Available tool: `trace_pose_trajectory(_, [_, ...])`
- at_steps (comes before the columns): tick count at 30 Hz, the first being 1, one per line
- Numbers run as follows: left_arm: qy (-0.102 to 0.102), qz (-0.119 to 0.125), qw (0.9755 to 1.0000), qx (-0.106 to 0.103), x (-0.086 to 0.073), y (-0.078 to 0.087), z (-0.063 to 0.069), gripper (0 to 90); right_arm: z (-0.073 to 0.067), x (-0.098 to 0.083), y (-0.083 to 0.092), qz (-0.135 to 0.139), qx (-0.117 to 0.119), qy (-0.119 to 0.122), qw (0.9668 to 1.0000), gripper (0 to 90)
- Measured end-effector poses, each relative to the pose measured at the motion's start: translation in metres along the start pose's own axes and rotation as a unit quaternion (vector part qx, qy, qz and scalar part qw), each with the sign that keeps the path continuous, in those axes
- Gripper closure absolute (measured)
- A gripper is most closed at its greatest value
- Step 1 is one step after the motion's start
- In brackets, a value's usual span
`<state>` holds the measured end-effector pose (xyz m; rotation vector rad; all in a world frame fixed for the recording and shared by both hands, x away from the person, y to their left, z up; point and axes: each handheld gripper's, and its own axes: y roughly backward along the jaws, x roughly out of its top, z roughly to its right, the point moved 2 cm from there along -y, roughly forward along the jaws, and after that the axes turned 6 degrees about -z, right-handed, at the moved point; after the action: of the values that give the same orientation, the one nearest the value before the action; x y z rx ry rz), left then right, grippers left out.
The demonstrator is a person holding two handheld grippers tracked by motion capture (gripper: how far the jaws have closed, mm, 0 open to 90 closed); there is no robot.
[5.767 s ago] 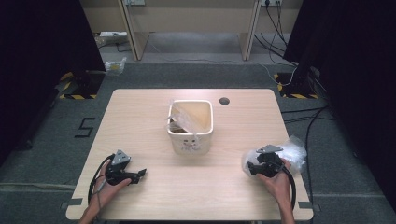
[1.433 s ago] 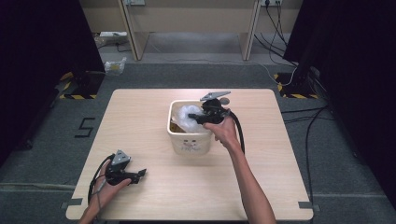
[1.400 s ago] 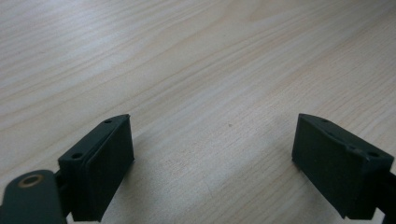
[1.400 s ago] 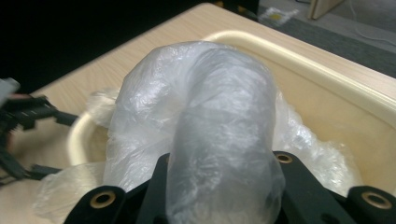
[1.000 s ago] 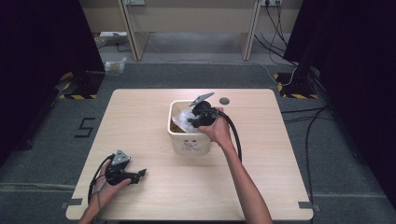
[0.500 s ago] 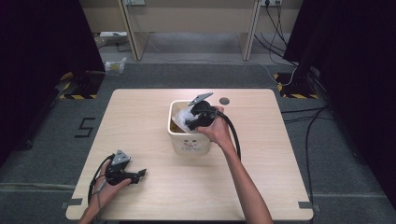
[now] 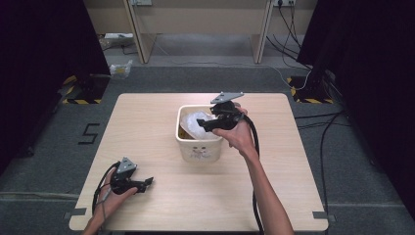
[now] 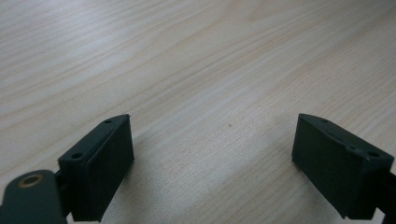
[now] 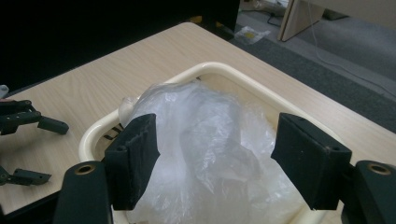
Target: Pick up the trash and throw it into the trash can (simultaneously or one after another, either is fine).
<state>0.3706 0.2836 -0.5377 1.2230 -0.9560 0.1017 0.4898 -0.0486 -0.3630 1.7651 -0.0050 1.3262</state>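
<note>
Standing at the middle of the table (image 7: 147,122), the cream bin (image 7: 198,147) is placed where either hand can reach it, its mouth facing straight up so that things dropped from above stay in; a small printed face marks the wall nearest the person. Inside it lies the clear plastic bag (image 9: 210,135), crumpled into a loose heap that rises a little over the rim (image 9: 224,70) on the far-left side as the right gripper view shows it. A wad like this has no real long axis; its one drawn-out part is a twisted corner pointing toward that rim, and the bulk sags toward the bin's middle. The right gripper (image 7: 204,128) hangs over the bin's right edge, tipped down and leftward toward the bag, and its jaws have just been opening: they now stand apart on either side of the plastic without pressing it, which looks like a release, the bag left to settle by its own weight. The left gripper (image 7: 149,182) rests low at the table's near-left corner, well apart from the bin, jaws spread wide over bare wood, seemingly parked out of the way.
</note>
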Motion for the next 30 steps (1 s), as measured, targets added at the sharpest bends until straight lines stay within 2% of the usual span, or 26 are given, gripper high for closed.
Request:
trace_pose_trajectory(9, [0.0, -0.001, 1.0, 0.0, 0.0, 0.0, 0.0, 11.6, 0.004, -0.005, 0.023, 0.014, -0.022, 0.003, 0.9997, 30.0])
trace_pose_trajectory(30, [-0.001, -0.001, 1.0, 0.0, 0.0, 0.0, 0.0, 11.6, 0.036, -0.041, 0.052, 0.02, -0.068, -0.037, 0.9968, 27.3])
